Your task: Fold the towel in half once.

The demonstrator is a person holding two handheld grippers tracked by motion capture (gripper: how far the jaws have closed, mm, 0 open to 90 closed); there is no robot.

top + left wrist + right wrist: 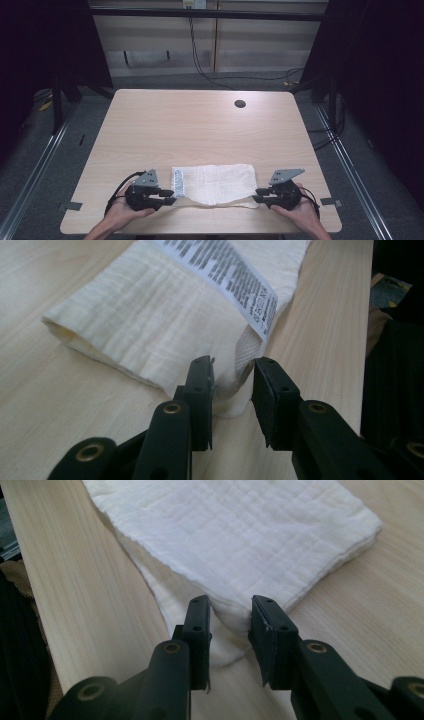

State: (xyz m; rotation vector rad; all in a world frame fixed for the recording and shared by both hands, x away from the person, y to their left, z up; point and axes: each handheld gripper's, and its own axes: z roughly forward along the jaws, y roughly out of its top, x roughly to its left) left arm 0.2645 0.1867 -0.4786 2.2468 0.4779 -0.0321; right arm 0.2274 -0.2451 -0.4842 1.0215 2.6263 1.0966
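on table (200, 125), cloth (215, 182) btwn both claws, untouched.

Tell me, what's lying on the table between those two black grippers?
A folded white cloth with a printed label spans the stretch between the left gripper and right gripper, as the high view shows.

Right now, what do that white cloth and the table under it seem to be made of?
The white cloth looks like soft woven cotton, perhaps gauze: matte, with a fine crinkled grid weave and a printed care label. The table looks like pale wood or wood-look laminate: smooth, with straight grain lines.
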